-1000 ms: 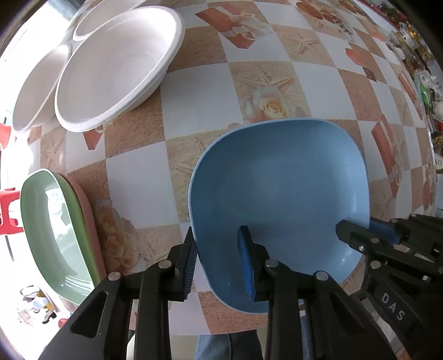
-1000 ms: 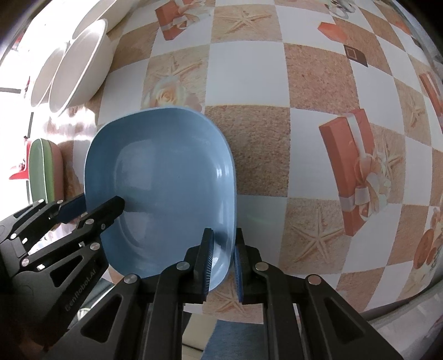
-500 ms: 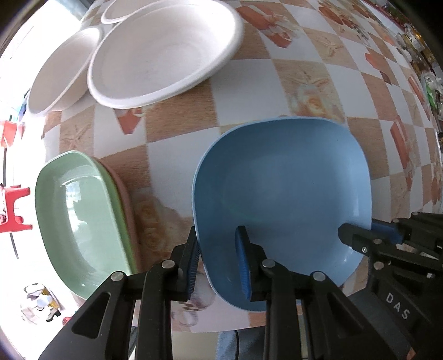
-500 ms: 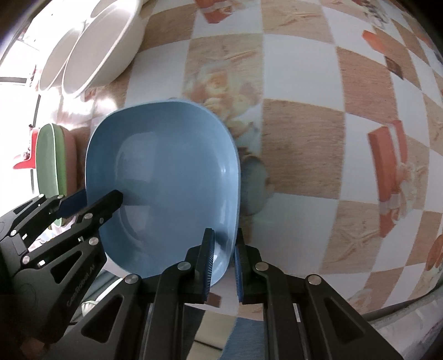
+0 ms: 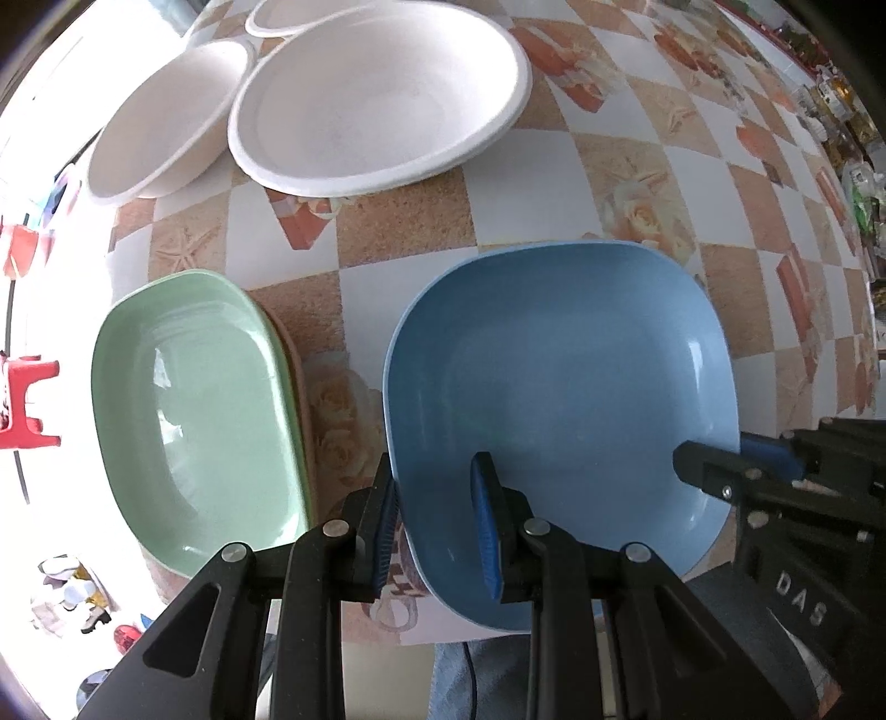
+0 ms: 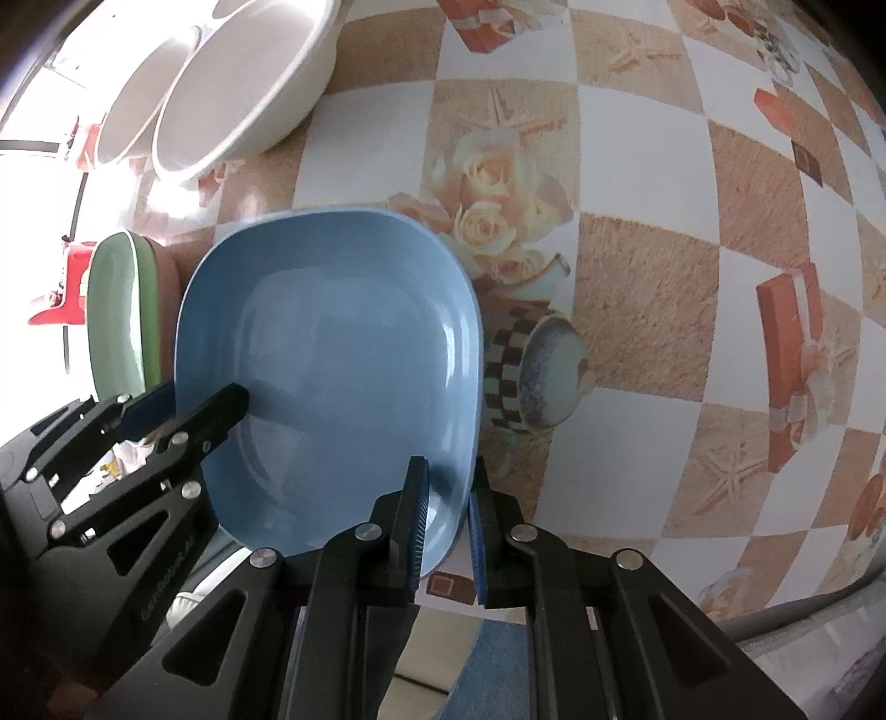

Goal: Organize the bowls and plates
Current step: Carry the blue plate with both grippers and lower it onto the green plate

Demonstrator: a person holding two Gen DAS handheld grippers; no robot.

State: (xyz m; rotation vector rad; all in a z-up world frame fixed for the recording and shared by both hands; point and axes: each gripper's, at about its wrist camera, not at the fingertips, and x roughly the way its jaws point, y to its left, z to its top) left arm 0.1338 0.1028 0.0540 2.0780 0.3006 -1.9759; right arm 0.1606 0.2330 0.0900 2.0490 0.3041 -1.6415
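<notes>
A blue squarish plate (image 5: 559, 382) sits upright, its near edge past the table's edge. Just left lies a green plate (image 5: 188, 410) nested on a pink one (image 5: 293, 360). Beyond them, white bowls (image 5: 376, 94) overlap in a cluster

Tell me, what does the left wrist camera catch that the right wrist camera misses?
Only the left wrist view shows the pale green squarish dish from above, and a third white plate rim at the top. Only the right wrist view shows the printed teacup on the chequered tablecloth. Both show the blue squarish plastic dish, with the left claw astride one rim and the right claw pinching the other.
</notes>
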